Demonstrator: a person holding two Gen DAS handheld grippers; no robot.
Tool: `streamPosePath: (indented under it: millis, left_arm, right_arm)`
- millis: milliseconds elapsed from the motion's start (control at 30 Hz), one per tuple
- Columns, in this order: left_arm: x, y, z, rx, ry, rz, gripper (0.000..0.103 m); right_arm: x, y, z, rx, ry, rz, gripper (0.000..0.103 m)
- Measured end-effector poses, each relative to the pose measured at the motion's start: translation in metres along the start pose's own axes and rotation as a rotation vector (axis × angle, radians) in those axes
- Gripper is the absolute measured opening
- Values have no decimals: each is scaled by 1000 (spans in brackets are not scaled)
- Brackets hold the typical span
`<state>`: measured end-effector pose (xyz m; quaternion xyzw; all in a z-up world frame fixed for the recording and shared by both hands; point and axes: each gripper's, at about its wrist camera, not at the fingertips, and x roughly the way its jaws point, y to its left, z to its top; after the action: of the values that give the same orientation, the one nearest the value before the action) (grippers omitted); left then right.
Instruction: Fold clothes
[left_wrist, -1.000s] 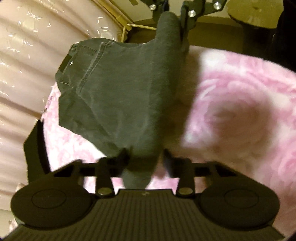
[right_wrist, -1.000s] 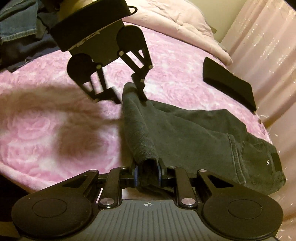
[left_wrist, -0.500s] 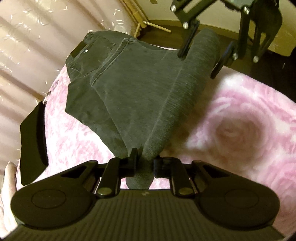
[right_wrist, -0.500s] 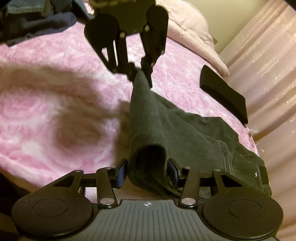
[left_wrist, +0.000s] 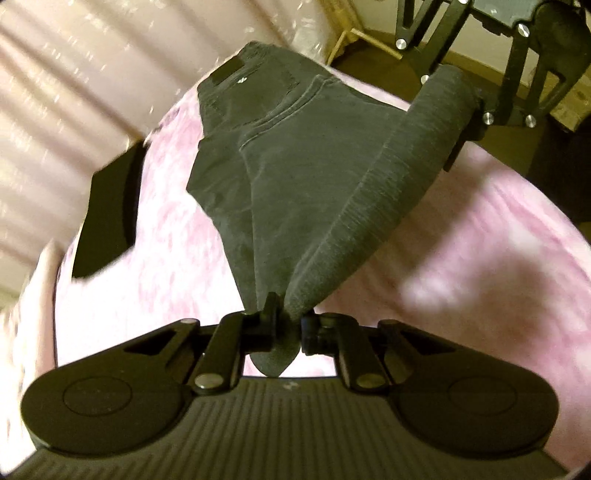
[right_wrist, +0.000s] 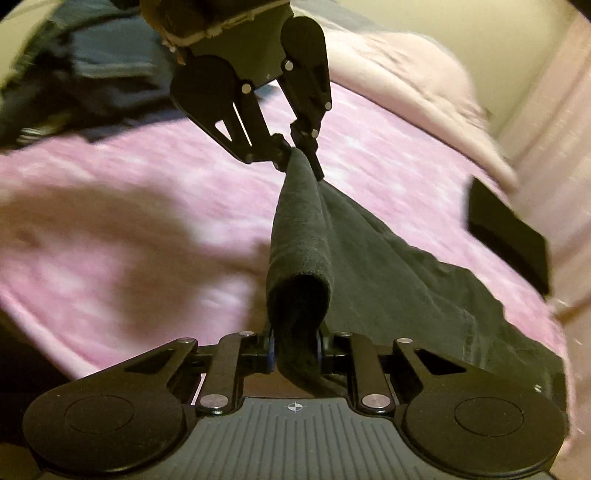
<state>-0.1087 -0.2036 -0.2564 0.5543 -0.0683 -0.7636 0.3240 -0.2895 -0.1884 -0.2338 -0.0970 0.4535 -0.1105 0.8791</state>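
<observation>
My left tongs (left_wrist: 283, 326) are clamped down on one corner of the dark grey jeans (left_wrist: 295, 166), jaws nearly together with a nub of denim poking out behind them. They've just been closing, cloth between them throughout. My right tongs (right_wrist: 295, 349) are pinched on the other corner of the same folded edge, a thick roll of fabric bunched between the jaws; those jaws opened a bit and then closed back on the cloth. Folded edge is stretched taut between the two tongs and lifted off the bed (left_wrist: 480, 240). Rest of the jeans slopes down onto the pink rose-patterned blanket, waistband end with the leather patch (left_wrist: 229, 72) lying near the far bed edge by the pale curtain (left_wrist: 74, 74). Flat black rectangular object (right_wrist: 508, 229) sits on the blanket just beside the jeans, curtain side, not touching as far as I can tell. Pile of dark and blue clothes (right_wrist: 85, 70) at the far corner of the bed, well apart from the jeans. Pale pink pillow (right_wrist: 406, 74) at the head. Both views motion-blurred.
</observation>
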Motion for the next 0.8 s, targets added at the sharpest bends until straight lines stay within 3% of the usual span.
streamPosePath:
  millis: [133, 233, 367, 433, 533, 667, 800]
  left_arm:
    - [-25, -29, -33, -60, 83, -10, 8]
    - [-28, -47, -45, -124, 132, 3, 9]
    - [-21, -60, -45, -207, 249, -4, 19]
    - [-24, -65, -47, -277, 317, -8, 23]
    - [-42, -61, -43, -455, 400, 45, 23]
    - [-58, -34, -16, -765, 455, 191, 23]
    - [-41, -7, 25, -993, 389, 254, 30]
  right_arm:
    - [0, 11, 12, 29, -44, 191, 18]
    - [4, 7, 16, 8, -55, 270, 19]
    - [0, -12, 1, -60, -53, 353, 50]
    - [-8, -35, -14, -52, -47, 364, 51]
    - [-17, -72, -38, -15, -41, 365, 51]
    - [-9, -145, -70, 139, -41, 326, 51]
    - [18, -209, -83, 338, -16, 375, 51]
